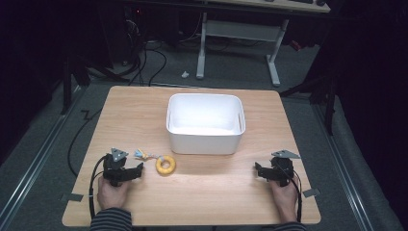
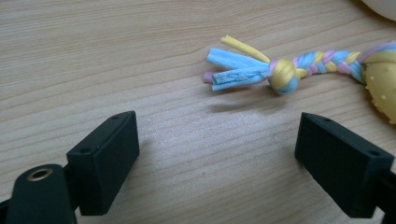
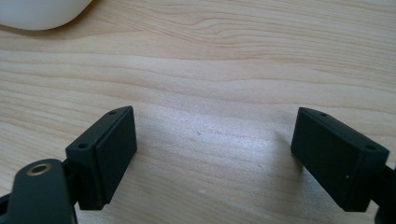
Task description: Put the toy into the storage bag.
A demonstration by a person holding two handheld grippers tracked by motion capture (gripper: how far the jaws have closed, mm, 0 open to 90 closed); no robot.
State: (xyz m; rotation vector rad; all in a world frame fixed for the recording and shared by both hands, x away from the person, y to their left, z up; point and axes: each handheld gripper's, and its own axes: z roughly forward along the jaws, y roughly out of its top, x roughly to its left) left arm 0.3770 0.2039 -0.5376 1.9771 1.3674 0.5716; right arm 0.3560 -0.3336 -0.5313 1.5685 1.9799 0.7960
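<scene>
Nearest us, our left gripper rests on the desk with jaws spread and empty; our right gripper sits well apart, jaws likewise spread. Just beyond the left jaws lies the rope toy, its yellow ring beside the white bin. Closing on the loose frayed tassel could let the toy slip free.
</scene>
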